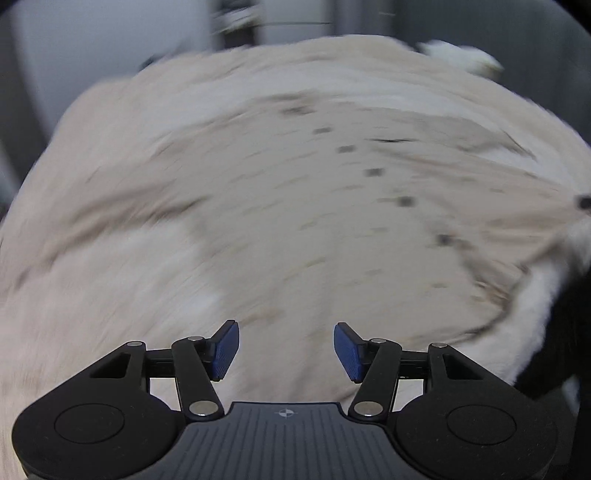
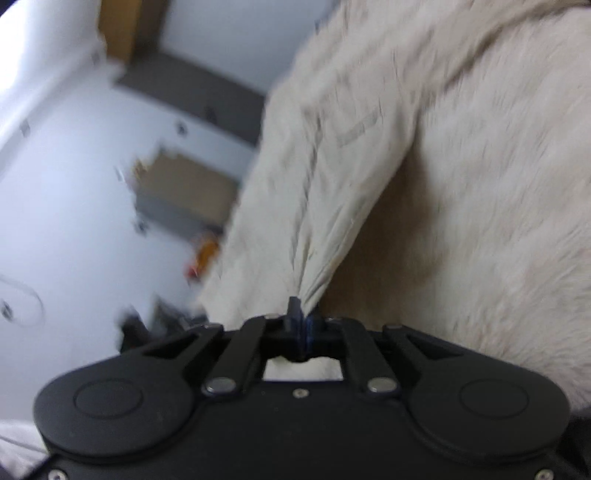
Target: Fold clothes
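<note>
Wall: you are looking at a pale white wall (image 2: 74, 192) filling the left of the right wrist view, badly blurred.
Dark band: a grey strip (image 2: 199, 96) is running diagonally across that wall.
Brown panels: a tan block (image 2: 122, 26) is sitting at the top, another (image 2: 188, 184) lower down; what they are, you cannot tell.
Far background: grey vertical surfaces (image 1: 92, 44) are showing blurred in the left wrist view.
Light: it is falling soft and even.
</note>
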Motion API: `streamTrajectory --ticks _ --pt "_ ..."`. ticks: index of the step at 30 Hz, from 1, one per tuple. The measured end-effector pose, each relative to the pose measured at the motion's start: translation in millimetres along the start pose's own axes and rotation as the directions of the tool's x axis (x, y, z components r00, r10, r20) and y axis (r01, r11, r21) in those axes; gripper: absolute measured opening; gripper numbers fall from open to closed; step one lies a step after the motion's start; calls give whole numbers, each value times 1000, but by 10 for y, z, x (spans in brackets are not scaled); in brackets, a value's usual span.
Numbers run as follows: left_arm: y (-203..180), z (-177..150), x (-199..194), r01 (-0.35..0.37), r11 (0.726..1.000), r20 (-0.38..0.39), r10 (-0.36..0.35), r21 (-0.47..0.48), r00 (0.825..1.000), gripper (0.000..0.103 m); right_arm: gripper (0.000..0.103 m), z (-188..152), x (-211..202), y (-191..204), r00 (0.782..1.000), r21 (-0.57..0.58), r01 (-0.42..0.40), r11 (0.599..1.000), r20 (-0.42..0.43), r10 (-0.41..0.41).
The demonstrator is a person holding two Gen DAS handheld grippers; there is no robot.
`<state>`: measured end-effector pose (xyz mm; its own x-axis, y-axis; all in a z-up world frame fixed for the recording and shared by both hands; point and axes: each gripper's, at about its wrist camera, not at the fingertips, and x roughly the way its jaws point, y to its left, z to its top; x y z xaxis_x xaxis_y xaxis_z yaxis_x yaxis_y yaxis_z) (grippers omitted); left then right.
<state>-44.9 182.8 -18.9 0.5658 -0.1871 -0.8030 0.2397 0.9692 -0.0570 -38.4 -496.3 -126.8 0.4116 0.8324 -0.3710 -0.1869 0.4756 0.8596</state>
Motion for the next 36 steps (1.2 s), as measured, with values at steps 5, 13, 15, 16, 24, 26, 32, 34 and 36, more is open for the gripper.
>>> streamTrajectory --ticks 5,13,15,16,24,26,32,34,36 --pt "450 -187 95 188 961 -36 -199 -205 979 63 0 -86 -214 -233 987 33 155 987 -50 -153" --pt "510 -233 441 213 943 -65 -236 -257 969 68 44 150 -318 34 936 -77 351 933 62 -347" --pt "510 -254 575 232 930 -63 -259 -285 964 67 47 241 -106 38 941 -86 337 938 66 -332" --pt "509 -265 633 235 926 -59 -263 -297 963 66 47 286 13 0 944 -76 330 941 58 -326" --pt "699 -405 719 327 829 -28 -380 -454 925 2 7 308 826 -480 943 61 327 943 -81 -322" --pt "706 -431 612 314 848 -37 -364 -427 931 2 5 243 795 -536 952 87 300 950 -96 -292" --pt "593 -373 295 143 951 -105 -177 -273 979 4 14 151 533 -326 921 -36 381 924 -75 -383" --pt "561 -302 143 86 969 -67 -104 -230 992 7 20 208 360 -266 913 -55 405 913 -28 -407" --pt "521 -194 -30 4 979 -5 -5 -203 1000 30 35 374 51 -279 895 -18 440 898 82 -437"
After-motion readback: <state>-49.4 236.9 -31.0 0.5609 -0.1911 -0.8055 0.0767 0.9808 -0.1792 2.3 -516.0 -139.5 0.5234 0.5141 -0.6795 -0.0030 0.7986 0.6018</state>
